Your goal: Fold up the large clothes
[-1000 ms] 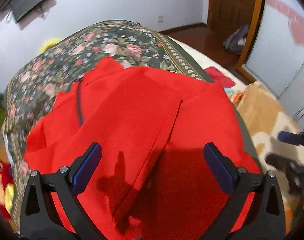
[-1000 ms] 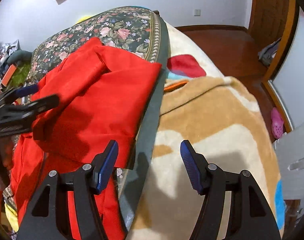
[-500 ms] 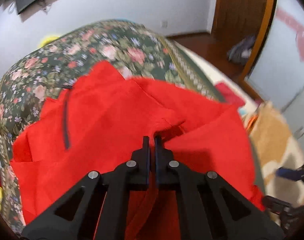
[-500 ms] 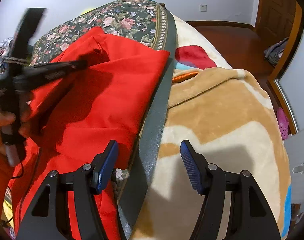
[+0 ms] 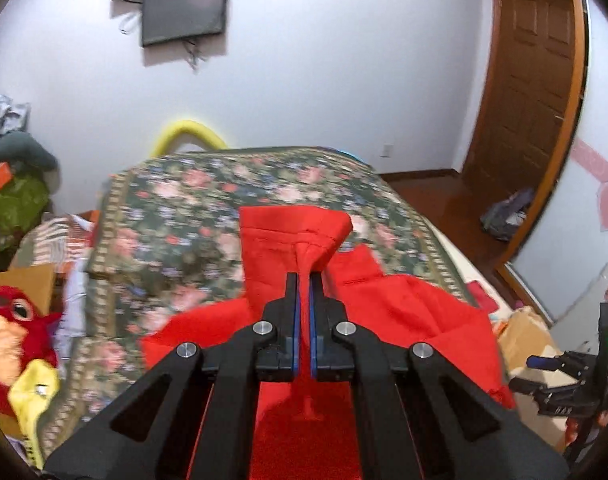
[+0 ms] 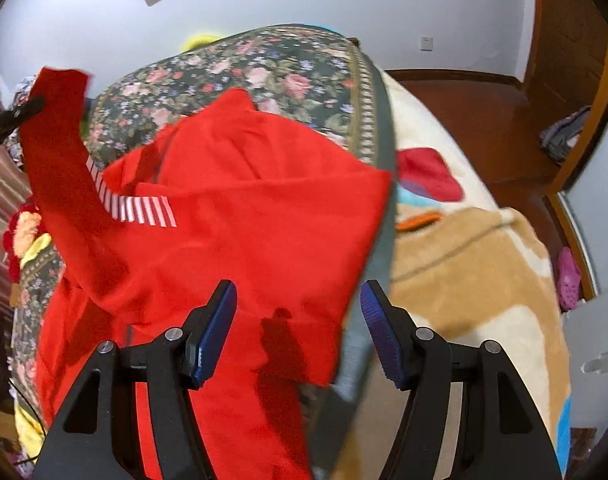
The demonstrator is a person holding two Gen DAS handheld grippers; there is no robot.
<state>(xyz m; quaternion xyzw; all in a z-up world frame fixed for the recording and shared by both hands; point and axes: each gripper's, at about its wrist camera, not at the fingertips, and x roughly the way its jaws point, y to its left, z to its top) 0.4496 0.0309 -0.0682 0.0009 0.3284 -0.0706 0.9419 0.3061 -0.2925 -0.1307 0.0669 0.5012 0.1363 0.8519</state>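
We are clamping the left gripper (image 5: 303,280) on a pinch of the red garment (image 6: 244,216), its black jaws pressed together with only a thin sliver of blue pad showing between them. The cloth is rising from the pinch in a soft, tented peak with a stitched hem along its upper edge, and from the right wrist view this lifted part is hanging as a long red strip with a patch of white stripes on it. The rest of the garment is lying in broad, smooth, matte folds across the floral bedspread (image 5: 208,200), a woven-looking cover of pink roses on dark green with a patterned border.

We are holding the right gripper (image 6: 300,320) above the garment's near corner with its jaws standing apart and nothing between them; its ribbed blue pads (image 6: 378,334) are facing each other over the red edge and the grey-green band of the bedspread. To the right, a fluffy tan and cream blanket (image 6: 464,280) is covering the bed. A red plush toy (image 5: 12,332) is sitting at the bed's left side in the left wrist view.
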